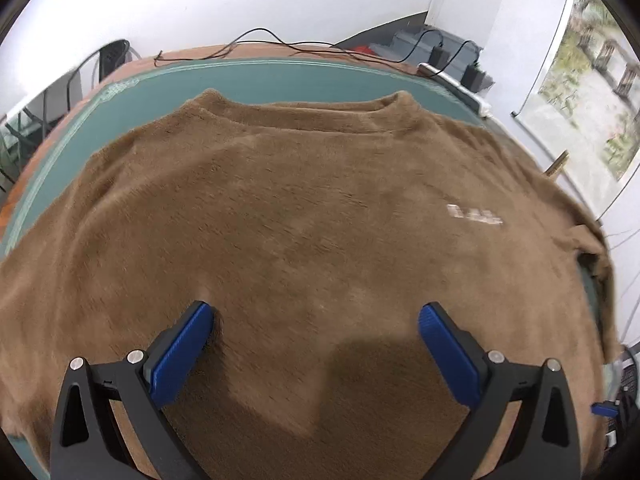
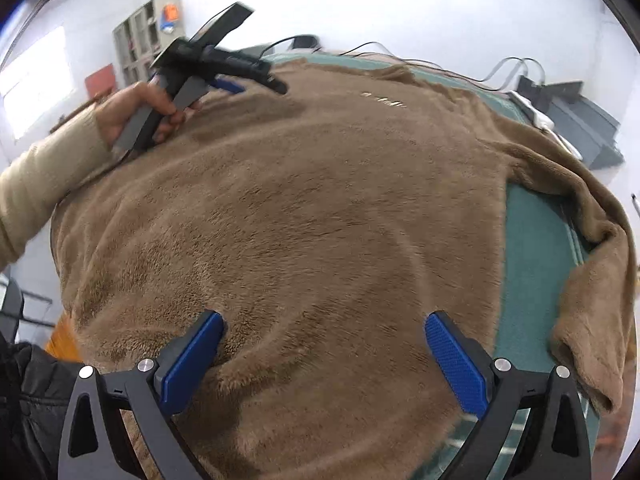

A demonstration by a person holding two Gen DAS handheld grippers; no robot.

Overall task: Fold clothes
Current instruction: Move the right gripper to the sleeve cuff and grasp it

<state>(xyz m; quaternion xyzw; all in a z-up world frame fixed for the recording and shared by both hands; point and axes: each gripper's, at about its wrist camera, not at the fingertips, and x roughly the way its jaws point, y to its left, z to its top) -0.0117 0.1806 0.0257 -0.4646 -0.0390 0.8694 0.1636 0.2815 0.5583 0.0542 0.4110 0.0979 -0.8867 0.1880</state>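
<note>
A brown fleece sweater [image 1: 304, 208] lies spread flat, front up, across a green mat [image 1: 280, 80] that covers a wooden table [image 1: 132, 65]. From the left wrist camera, the ribbed neckline sits at the far edge, and a small pale logo [image 1: 474, 215], too blurred to read, shows on the chest toward the right. The left gripper [image 1: 316, 312] hovers low over the lower body of the sweater with its two blue-padded fingers [image 1: 182, 354] spread wide apart and nothing between them but the fleece below; whether the tips touch the fabric is unclear. From the right wrist camera, the right gripper [image 2: 325, 322] is likewise spread wide, its blue pads [image 2: 192, 362] set over the sweater's surface near the hem, with the left pad pressing close to a small ripple of fabric. One sleeve [image 2: 592, 280] drapes off the right side of the garment, curling over the mat and down toward the table edge, its cuff hanging loose. At upper left in this view, a person's hand [image 2: 132, 114], in a cream sleeve [image 2: 44, 184], grips the handle of the other gripper, held above the sweater's shoulder area. Black cables [image 1: 272, 42] trail along the far edge of the table, and grey equipment [image 2: 576, 116] stands beyond it against a white wall.
</note>
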